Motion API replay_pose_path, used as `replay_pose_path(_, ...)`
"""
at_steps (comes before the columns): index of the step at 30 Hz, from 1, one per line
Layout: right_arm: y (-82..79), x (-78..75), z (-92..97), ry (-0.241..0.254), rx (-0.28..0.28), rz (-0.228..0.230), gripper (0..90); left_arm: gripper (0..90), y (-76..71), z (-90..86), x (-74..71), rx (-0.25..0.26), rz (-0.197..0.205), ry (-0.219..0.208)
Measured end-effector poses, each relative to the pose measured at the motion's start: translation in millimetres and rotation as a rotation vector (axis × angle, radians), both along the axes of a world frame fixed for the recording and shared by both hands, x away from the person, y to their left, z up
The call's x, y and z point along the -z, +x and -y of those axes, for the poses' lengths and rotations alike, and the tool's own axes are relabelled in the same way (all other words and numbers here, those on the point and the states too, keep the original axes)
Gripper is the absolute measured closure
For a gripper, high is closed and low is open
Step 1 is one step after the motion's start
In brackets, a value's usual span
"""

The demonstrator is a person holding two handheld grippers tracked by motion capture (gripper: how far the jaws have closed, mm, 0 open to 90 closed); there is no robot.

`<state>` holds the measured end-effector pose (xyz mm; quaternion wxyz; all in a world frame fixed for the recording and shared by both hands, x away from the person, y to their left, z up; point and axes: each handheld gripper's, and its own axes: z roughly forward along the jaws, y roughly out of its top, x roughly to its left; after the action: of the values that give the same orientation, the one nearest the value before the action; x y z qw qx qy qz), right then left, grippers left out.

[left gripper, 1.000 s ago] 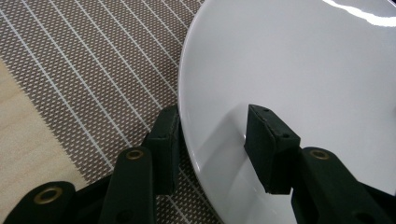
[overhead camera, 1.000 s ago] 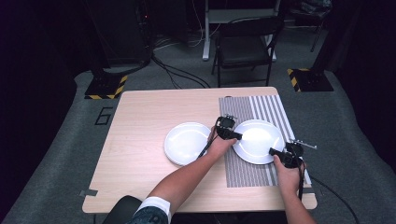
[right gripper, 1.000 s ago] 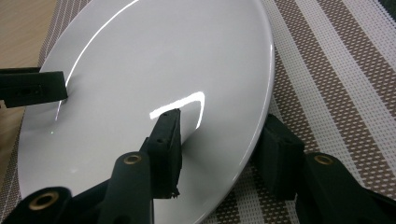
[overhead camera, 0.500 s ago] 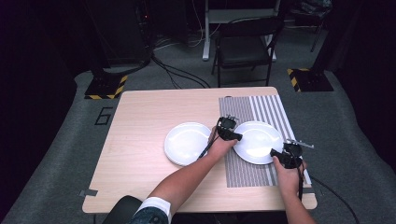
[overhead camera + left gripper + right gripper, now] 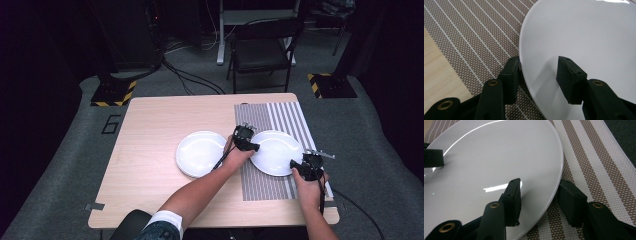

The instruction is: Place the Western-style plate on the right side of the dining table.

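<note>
A white plate [image 5: 276, 152] lies on the striped placemat [image 5: 280, 120] at the right of the wooden surface [image 5: 150, 145], and a hand-held gripper stands at each of 2 opposite edges of it. The left hand-held gripper [image 5: 245, 138] is at the plate's left rim, the right hand-held gripper [image 5: 309, 166] at its near-right rim, so the load would be shared evenly and the plate kept level if it were raised.

In the left gripper view the jaws straddle the rim: 1 pad sits outside, against the edge above the mat, while the other stands over the plate's face with a visible gap, casting a shadow. These jaws have just been opening a little, with the rim between them, so I judge this side as loose and not clamped. In the right gripper view the jaws straddle the rim likewise, 1 over the plate's glossy face and 1 outside over the mat; both appear to stand a little off the rim, partly spread, with no firm pinch.

A second white plate [image 5: 201, 153] rests to the left on bare wood, just beside the placemat. The plate on the mat looks set down flat and centred across the stripes, which fits laying a place setting.
</note>
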<state>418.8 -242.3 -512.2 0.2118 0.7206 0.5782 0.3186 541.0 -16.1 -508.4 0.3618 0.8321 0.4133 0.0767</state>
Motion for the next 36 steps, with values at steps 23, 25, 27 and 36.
replay_pose_path(23, -17.5, -22.7, -8.3, 0.028, -0.106, 0.15, 43.8, 50.6, -9.9, -38.1, -27.3, 0.001, 0.03, -0.039)
replay_pose_path(25, -19.7, -25.9, -16.6, 0.024, -0.143, 0.177, 42.1, 50.0, -12.1, -44.1, -30.2, -0.007, 0.031, -0.047)
replay_pose_path(27, -21.4, -28.9, -22.8, 0.022, -0.165, 0.193, 41.2, 49.5, -13.6, -51.0, -32.9, -0.013, 0.036, -0.052)
replay_pose_path(36, -25.9, -42.9, -45.1, 0.037, -0.267, 0.256, 40.2, 49.0, -21.3, -78.6, -45.2, -0.031, 0.063, -0.059)
